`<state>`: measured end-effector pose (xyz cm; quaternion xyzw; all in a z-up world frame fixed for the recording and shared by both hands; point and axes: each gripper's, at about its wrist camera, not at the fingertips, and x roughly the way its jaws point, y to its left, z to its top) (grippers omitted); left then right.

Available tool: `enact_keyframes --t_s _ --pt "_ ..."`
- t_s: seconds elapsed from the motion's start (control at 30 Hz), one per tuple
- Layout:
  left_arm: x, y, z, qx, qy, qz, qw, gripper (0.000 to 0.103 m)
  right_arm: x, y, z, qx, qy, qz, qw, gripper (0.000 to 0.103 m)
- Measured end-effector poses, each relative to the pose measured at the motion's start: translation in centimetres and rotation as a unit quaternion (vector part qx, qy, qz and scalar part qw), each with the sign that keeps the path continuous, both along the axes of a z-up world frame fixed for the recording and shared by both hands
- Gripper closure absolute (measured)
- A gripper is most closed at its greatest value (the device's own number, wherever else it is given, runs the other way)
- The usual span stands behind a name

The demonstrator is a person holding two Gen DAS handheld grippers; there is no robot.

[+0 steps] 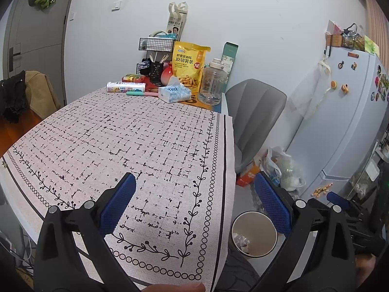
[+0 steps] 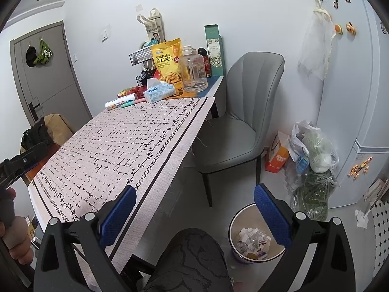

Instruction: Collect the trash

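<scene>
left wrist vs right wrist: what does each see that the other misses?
Left wrist only: the baskets on top of the fridge, and the right tongs at the right edge. Right wrist only: the chair's seat and legs, crumpled trash clearly visible in the bin, the person's hand. Both: patterned tablecloth, yellow snack bag, tissue pack, both tongs open and empty.

Woven pink tablecloth (image 1: 126,131): black broken-grid print, vine-and-ring border. Padded grey chair (image 2: 243,112). Glossy yellow snack bag (image 1: 188,67).
</scene>
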<state>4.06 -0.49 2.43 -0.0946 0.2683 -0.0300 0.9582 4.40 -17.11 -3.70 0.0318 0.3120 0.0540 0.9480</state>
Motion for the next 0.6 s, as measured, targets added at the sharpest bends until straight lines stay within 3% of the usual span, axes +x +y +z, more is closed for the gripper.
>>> enact_keyframes --t_s 0.6 --pt "1.1 -0.2 -1.7 -0.002 0.027 -0.013 0.9996 0.006 0.8 0.0 -1.7 0.004 0.022 -0.005 1.000 0.008"
